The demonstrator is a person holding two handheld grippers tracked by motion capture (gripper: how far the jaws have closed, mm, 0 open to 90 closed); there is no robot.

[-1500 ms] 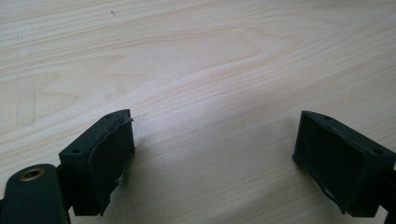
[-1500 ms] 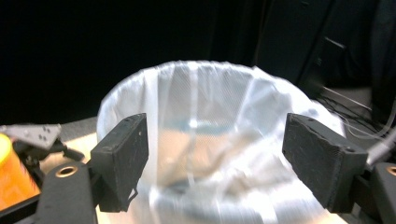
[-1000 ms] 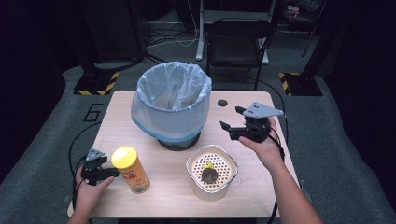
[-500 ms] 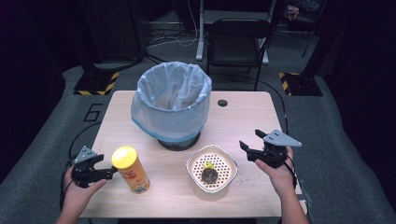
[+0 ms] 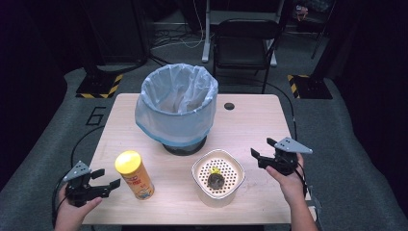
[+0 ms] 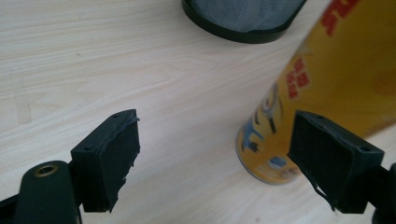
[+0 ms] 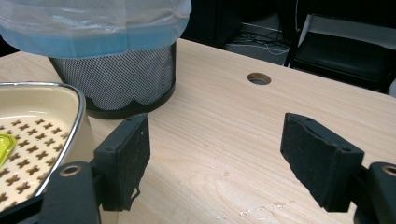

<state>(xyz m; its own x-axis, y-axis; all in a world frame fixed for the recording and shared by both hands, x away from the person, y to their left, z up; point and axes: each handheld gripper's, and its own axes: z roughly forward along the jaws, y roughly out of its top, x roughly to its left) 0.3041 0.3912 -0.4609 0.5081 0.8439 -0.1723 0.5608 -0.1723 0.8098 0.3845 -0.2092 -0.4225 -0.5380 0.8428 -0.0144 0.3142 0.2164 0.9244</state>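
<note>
A yellow snack can (image 5: 134, 174) stands upright at the near left of the wooden table (image 5: 250, 122). My left gripper (image 5: 108, 177) is just left of it, open, with its jaws pointing at the can and nothing between them. In the left gripper view the can (image 6: 327, 84) rises beyond the right jaw, and the left gripper (image 6: 215, 158) frames bare wood. A white perforated bowl (image 5: 199, 166) holds a dark lump (image 5: 215, 180) and a yellow scrap (image 5: 214, 170). My right gripper (image 5: 261, 147) hovers open just right of the bowl. Its own view has the right gripper (image 7: 215, 158) empty and the bowl's rim (image 7: 79, 107) at left.
A mesh bin lined with a blue-white bag (image 5: 177, 103) stands at the table's middle back, and its black base (image 7: 121, 79) lies ahead of the right gripper. A cable hole (image 5: 229, 106) is beside it. A chair (image 5: 245, 45) stands behind the table.
My right gripper has come down and toward the near right, from beside the bin to beside the bowl. My left gripper has backed off slightly from the can toward the near-left edge.
</note>
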